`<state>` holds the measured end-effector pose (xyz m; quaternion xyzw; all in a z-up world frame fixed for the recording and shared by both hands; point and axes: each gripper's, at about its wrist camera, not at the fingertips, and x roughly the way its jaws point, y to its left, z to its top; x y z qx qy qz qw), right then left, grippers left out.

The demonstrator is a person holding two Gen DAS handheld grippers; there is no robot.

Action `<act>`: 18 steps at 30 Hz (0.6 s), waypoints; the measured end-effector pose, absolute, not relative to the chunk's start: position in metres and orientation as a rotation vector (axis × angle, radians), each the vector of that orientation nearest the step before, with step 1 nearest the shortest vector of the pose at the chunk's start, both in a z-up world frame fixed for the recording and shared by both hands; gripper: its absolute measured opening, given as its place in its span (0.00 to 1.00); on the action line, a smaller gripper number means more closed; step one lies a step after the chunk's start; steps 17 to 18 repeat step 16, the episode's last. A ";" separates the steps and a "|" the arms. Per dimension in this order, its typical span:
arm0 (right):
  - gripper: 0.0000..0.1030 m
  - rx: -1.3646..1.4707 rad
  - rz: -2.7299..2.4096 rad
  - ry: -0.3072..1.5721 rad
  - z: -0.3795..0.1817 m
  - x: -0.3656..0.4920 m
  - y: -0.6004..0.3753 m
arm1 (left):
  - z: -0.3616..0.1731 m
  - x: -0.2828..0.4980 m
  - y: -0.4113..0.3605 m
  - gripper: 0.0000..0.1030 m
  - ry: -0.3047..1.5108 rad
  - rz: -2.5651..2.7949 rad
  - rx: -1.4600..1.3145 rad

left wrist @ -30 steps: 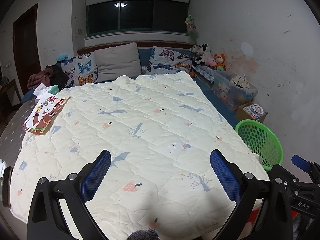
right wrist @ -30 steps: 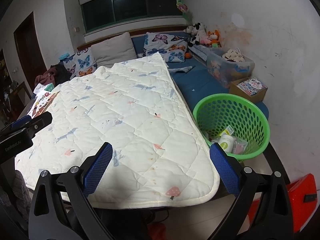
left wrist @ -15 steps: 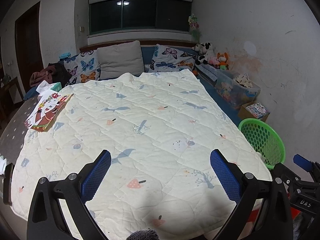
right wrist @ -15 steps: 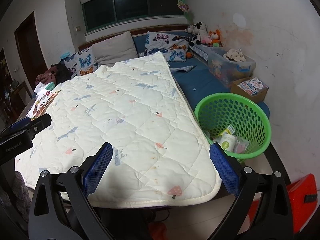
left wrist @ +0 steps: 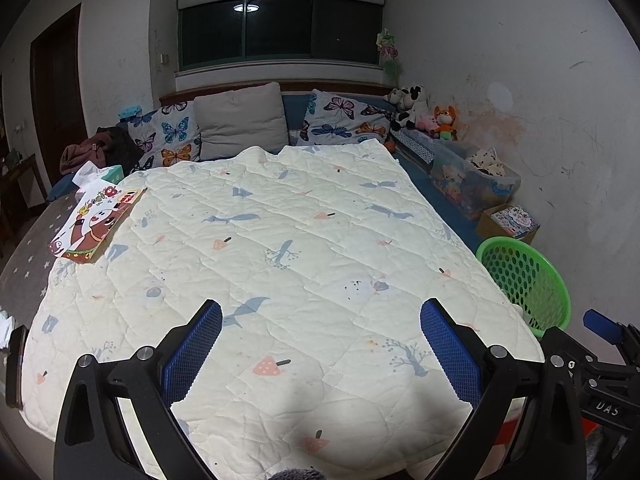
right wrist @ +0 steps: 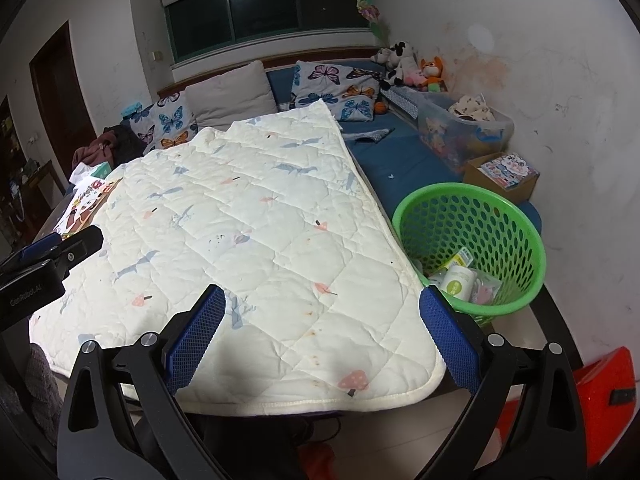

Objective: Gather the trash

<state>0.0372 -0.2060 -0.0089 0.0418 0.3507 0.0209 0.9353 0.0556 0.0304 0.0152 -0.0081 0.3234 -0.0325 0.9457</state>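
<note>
A green mesh basket (right wrist: 480,216) stands at the bed's right edge, holding a white bottle (right wrist: 458,282) and several wrappers. The same basket (left wrist: 524,276) shows at the right of the left wrist view. My left gripper (left wrist: 320,344) hangs open over the near part of the cream quilt (left wrist: 280,248), nothing between its blue pads. My right gripper (right wrist: 320,332) is open too, above the quilt's near right corner (right wrist: 256,232), with the basket just beyond its right finger. A flat cartoon-printed pack (left wrist: 96,224) lies at the quilt's far left edge.
Pillows (left wrist: 240,120) line the headboard, plush toys (left wrist: 424,114) sit in the corner. A clear storage bin (right wrist: 464,128) and a cardboard box (right wrist: 504,172) stand behind the basket. A red object (right wrist: 600,392) lies on the floor at right. Clothes (left wrist: 92,148) and a tissue box (left wrist: 108,174) sit far left.
Both views have shifted slightly: the left gripper has drifted a little forward and up over the quilt. Both grippers stay open and the basket has not moved.
</note>
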 end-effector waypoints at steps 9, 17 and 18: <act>0.94 0.088 0.045 0.718 -0.008 0.037 -0.207 | 0.014 0.054 0.027 0.93 0.659 -0.057 -0.003; 0.94 0.087 0.046 0.717 -0.008 0.037 -0.208 | 0.012 0.055 0.026 0.93 0.668 -0.057 0.000; 0.94 0.087 0.046 0.717 -0.008 0.037 -0.208 | 0.012 0.055 0.026 0.93 0.668 -0.057 0.000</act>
